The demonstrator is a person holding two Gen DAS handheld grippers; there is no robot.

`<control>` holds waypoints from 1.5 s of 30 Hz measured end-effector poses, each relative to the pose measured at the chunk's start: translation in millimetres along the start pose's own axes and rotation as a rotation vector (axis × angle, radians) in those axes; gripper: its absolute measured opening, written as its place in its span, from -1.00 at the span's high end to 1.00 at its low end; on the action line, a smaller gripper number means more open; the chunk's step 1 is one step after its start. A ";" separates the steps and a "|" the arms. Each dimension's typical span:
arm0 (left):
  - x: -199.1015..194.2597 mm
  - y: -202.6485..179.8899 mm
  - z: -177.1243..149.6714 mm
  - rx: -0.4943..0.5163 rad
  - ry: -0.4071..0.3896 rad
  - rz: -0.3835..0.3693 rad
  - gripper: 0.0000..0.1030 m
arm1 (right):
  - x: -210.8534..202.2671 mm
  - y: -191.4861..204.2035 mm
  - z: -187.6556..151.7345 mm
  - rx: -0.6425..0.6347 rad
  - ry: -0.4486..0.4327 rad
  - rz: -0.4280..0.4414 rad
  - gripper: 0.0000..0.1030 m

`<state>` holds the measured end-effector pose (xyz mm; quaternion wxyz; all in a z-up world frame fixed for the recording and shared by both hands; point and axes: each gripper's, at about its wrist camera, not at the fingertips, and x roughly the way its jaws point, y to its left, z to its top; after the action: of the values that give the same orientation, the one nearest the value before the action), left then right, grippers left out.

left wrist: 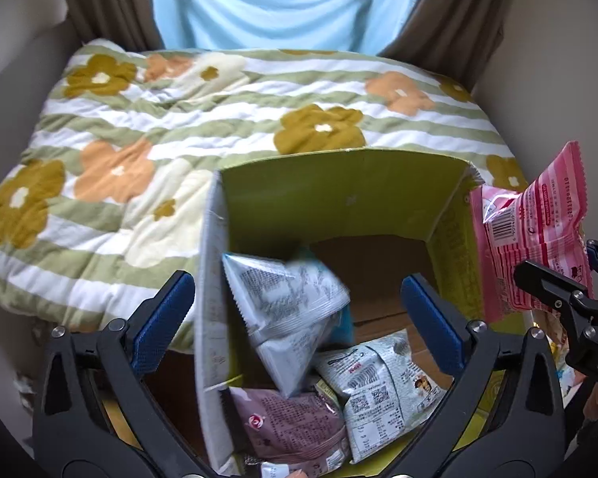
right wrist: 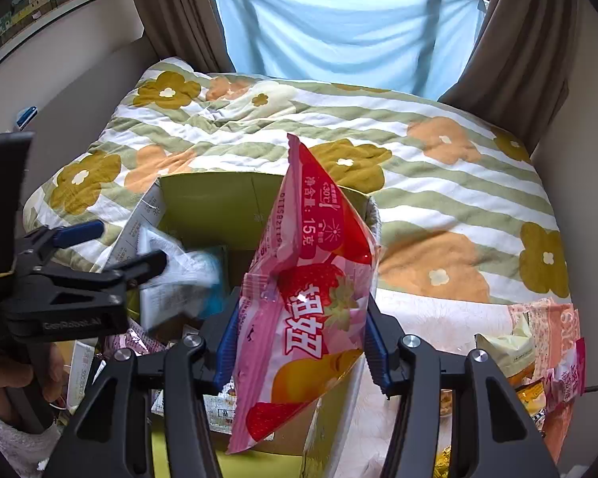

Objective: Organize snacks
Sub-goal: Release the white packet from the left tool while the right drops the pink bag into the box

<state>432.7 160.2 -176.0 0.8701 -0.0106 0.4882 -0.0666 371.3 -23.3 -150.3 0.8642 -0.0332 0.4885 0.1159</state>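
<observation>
Left tool [left wrist: 299, 310] hangs wide, nothing pinched; a grey packet [left wrist: 287, 310] sits blurred over the green box [left wrist: 339, 195], low centre. Right tool [right wrist: 299, 342] clamps the pink strawberry packet [right wrist: 303, 298] over the box's right wall, so it could slip outside onto the bed [right wrist: 438, 199].

Striped floral quilt [right wrist: 438, 183] fills frame center, light blue sheet [right wrist: 339, 28] over the window at top flanked by brown curtains [right wrist: 171, 16], framed picture [right wrist: 40, 8] on the wall upper left in right wrist view.
</observation>
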 end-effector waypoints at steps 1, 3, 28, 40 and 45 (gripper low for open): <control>-5.7 0.9 -2.2 -0.002 0.001 -0.002 -0.99 | 0.1 0.4 0.2 0.000 -0.001 -0.001 0.04; -18.4 3.0 -8.2 -0.018 -0.010 -0.004 -0.99 | 0.1 -0.3 -0.7 0.002 0.001 0.004 0.04; -78.1 12.4 -71.1 -0.096 -0.047 0.045 -0.99 | -18.9 19.6 -19.8 -0.024 -0.076 0.044 -0.90; -96.8 -3.4 -80.6 -0.041 -0.107 0.002 -0.99 | -60.9 14.9 -48.6 0.043 -0.135 0.021 -0.90; -116.8 -18.4 -81.8 -0.026 -0.152 -0.004 -0.99 | -89.2 3.0 -56.9 0.063 -0.179 0.015 -0.90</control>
<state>301.0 160.6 -118.2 0.9045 -0.0279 0.4213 -0.0608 278.8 -45.1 -103.7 0.9042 0.0082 0.4128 0.1095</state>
